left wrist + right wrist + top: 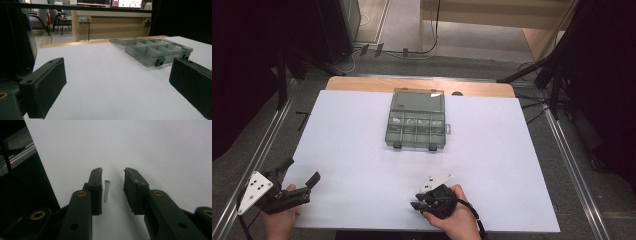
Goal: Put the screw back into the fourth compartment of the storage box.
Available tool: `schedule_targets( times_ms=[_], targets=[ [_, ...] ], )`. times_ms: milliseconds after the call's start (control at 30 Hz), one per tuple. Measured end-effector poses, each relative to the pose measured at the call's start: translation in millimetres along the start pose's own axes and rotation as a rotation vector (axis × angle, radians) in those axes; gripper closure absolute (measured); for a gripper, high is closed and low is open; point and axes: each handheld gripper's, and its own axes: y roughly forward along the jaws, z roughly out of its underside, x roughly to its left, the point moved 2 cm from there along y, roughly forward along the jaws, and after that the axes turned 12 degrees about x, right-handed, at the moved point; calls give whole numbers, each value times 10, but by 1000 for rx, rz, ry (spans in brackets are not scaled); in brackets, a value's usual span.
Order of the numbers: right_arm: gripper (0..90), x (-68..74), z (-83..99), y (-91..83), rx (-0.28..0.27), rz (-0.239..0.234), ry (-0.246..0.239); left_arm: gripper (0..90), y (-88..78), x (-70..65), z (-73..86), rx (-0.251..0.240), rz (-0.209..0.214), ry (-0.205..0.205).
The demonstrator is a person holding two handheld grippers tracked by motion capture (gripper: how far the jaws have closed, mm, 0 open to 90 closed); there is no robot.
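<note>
A small silver screw point(106, 191) lies flat on the white table between the jaws of my right gripper point(113, 176). It sits close to the left pad point(98, 187), and the pads do not press on it. That right gripper point(418, 199) points down at the table near the front edge, right of centre. My left gripper point(301, 172) rests at the front left corner, jaws wide apart with nothing between them. A clear compartment box point(416, 124) with its lid open stands at the middle of the table toward the back, also seen as box point(157, 51) ahead of the left gripper.
The white sheet point(362, 145) covers most of the wooden table. Its near edge runs just beside the right gripper, with the dark drop beyond the table edge point(47, 177). Metal rails point(267, 135) flank both sides.
</note>
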Motion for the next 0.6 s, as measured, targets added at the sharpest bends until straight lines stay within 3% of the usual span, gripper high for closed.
schedule_targets(
  times_ms=[267,600],
  targets=[
    [791,38,20,76,25,-6,-15,12,3,-7,-1,1,-1,2],
    [861,68,45,103,7,49,-42,12,5,-12,-1,3,1,4]
  ],
)
